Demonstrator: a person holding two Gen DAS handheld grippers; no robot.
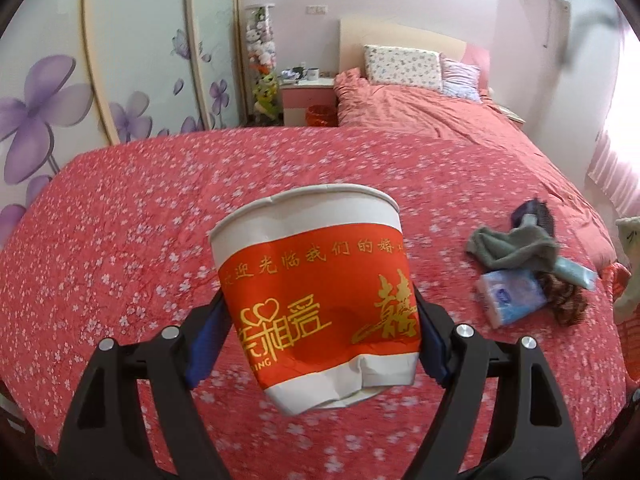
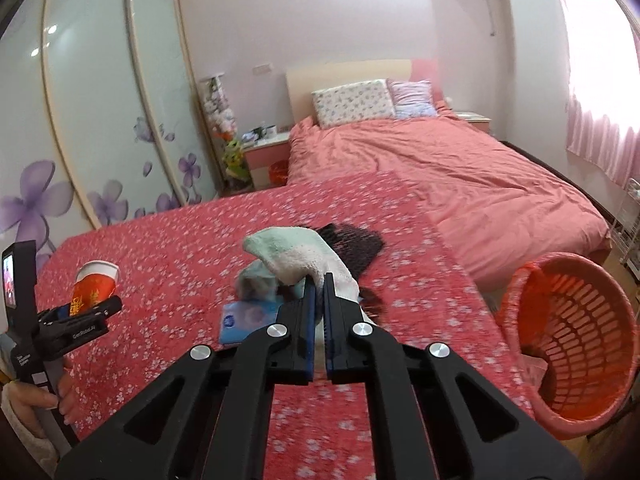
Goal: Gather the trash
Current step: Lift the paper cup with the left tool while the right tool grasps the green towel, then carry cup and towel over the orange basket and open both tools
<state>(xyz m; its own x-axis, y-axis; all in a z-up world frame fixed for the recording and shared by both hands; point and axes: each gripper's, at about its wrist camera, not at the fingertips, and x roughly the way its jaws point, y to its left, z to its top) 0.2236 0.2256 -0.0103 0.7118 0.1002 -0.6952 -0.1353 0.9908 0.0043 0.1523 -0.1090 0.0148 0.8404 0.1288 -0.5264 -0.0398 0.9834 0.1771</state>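
Note:
A crumpled paper cup (image 1: 312, 292) with a red band and gold characters hangs above the red floral cover (image 1: 160, 208). My left gripper (image 1: 318, 320) is shut on it, blue pads pressing both sides. The right wrist view shows the same cup (image 2: 96, 284) in the left gripper (image 2: 92, 312) at the far left, with a hand (image 2: 36, 396) on the handle. My right gripper (image 2: 319, 284) is shut on a white and mint sock (image 2: 296, 256), lifted off the cover. A blue tissue pack (image 2: 246, 320) lies just beneath it.
An orange slatted basket (image 2: 572, 344) stands at the right, beside the floral cover's edge. On the cover lie a grey cloth (image 1: 512, 248), the tissue pack (image 1: 512, 296) and a dark bristly item (image 2: 356, 240). Beyond is a bed (image 2: 440, 168); wardrobe doors (image 2: 100, 100) are on the left.

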